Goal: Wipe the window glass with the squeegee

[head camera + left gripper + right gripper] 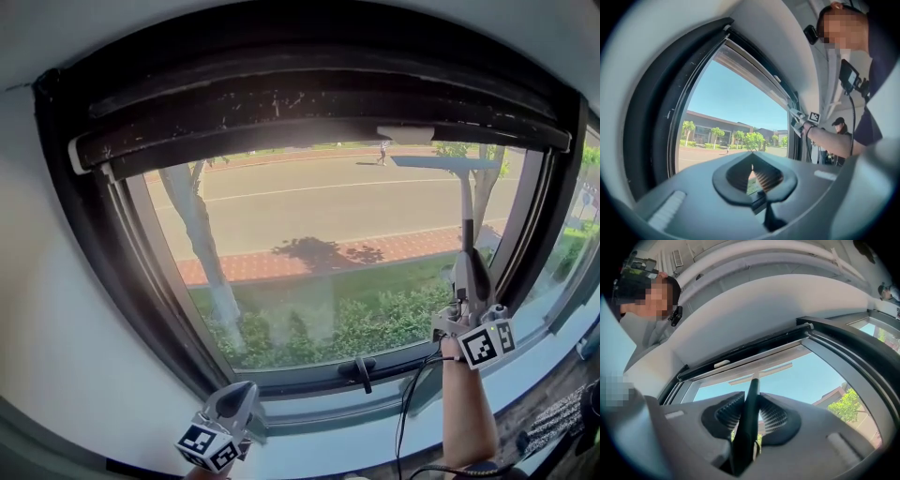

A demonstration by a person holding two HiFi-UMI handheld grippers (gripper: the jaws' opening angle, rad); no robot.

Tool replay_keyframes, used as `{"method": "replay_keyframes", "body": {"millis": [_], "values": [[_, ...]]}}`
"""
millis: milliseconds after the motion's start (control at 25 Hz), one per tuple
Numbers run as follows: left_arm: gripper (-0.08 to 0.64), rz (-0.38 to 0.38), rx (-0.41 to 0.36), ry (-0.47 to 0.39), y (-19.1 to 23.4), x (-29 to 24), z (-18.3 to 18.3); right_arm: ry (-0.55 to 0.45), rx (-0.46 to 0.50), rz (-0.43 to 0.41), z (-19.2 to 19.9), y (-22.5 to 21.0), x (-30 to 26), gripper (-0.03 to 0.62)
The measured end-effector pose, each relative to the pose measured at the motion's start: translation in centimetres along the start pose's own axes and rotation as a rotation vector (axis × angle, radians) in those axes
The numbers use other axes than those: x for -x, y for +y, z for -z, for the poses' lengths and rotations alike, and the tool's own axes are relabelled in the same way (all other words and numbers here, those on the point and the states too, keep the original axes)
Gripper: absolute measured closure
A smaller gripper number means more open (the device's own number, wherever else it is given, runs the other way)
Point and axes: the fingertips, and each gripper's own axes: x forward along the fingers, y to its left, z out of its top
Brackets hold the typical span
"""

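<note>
The window glass (309,234) sits in a dark frame (94,244); a street and trees show through it. My right gripper (466,270) is raised at the right of the pane, shut on the squeegee's dark handle (750,404). The squeegee's pale blade (446,161) lies across the glass near the top right, just under the upper frame; in the right gripper view the blade (761,373) shows as a light bar against the sky. My left gripper (246,392) hangs low, below the bottom left corner of the window, shut with nothing in it (752,158).
A dark window latch (361,368) sticks out at the middle of the bottom frame. A black cable (405,412) hangs from my right forearm. White wall (37,309) lies left of the frame. A second window (577,234) adjoins on the right, where a person in a cap (839,125) stands.
</note>
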Motion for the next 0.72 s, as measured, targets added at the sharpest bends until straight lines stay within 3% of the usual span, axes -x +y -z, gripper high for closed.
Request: {"method": "replay_keyframes", "body": {"millis": [720], "values": [[0.555,-0.029,0.082,0.021,-1.4,2.5,2.2,0.143,-0.033,0.048,5.4,-0.2,7.1,0.489]]}}
